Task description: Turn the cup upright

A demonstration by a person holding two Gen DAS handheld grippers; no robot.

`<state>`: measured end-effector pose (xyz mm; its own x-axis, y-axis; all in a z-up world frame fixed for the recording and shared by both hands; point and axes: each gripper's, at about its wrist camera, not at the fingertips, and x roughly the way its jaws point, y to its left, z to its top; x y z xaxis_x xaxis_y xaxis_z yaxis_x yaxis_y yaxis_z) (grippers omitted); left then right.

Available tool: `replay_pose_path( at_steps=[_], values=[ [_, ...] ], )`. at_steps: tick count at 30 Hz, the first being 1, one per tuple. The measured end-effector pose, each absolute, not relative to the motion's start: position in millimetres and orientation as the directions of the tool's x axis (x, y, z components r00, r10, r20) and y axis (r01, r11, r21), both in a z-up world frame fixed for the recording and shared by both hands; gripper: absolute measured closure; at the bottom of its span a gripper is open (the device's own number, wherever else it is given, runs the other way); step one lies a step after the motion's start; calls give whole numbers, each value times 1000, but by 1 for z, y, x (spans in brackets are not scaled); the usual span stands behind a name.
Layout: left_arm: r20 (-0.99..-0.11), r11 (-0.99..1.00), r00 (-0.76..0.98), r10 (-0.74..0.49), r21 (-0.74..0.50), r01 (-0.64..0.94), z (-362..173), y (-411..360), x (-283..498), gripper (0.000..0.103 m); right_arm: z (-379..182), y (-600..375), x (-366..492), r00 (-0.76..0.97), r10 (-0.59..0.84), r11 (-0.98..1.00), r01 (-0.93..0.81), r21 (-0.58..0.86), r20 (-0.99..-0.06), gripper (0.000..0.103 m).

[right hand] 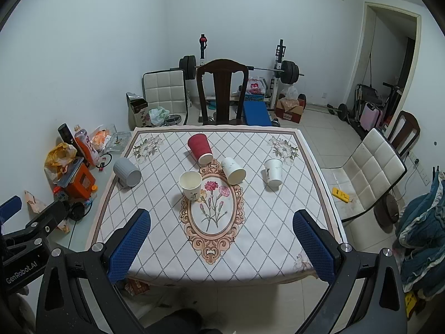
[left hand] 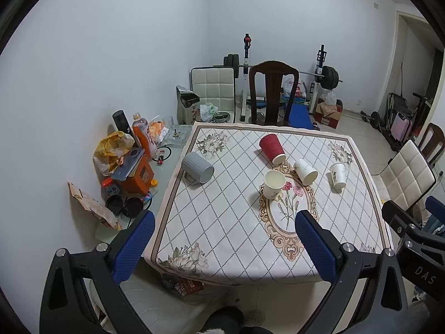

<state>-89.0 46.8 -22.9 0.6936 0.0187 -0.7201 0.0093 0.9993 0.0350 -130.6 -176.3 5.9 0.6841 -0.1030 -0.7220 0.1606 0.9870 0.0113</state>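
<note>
**A:** Where do the cups sit?

**B:** On the counter [right hand: 278, 222], on its patterned cloth. The red cup [right hand: 199, 144] lies on its side toward the far edge, mouth facing the near side. Just beside its mouth, a white cup [right hand: 234, 170] also lies tipped over. Further right, another white cup [right hand: 273, 172] stands mouth-down, apart from the others. One cream cup [right hand: 190, 185] stands upright at the edge of the flower medallion. At the left edge of the cloth a grey mug [left hand: 198, 167] lies on its side.

**A:** And the fingers?

**B:** The left gripper [left hand: 222, 246] has its fingers [left hand: 133, 247] spread wide, nothing between them, touching nothing; they hang over the near edge of the counter. The right gripper [right hand: 221, 246] is the same: blue-padded fingers [right hand: 313, 246] released and wide apart, clear of every cup.

**A:** Anything hard to read?

**B:** The print on the white cups is too small to make out. The grey mug's handle is mostly hidden beneath it. Left of the cloth, a clutter of things, including an orange bottle [left hand: 142, 136] and a yellow bag [left hand: 112, 150], overlaps too much to sort out. A dark wooden chair [right hand: 222, 91] stands behind the counter, its seat hidden.
</note>
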Motion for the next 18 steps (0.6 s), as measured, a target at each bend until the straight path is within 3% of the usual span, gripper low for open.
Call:
replay_pose_path(
  at_steps=[18],
  values=[
    [-716,999,698,16,31,9,-21,54,-102,0,7,-175,-145,692,-98,988,156,16,-715,0]
  ],
)
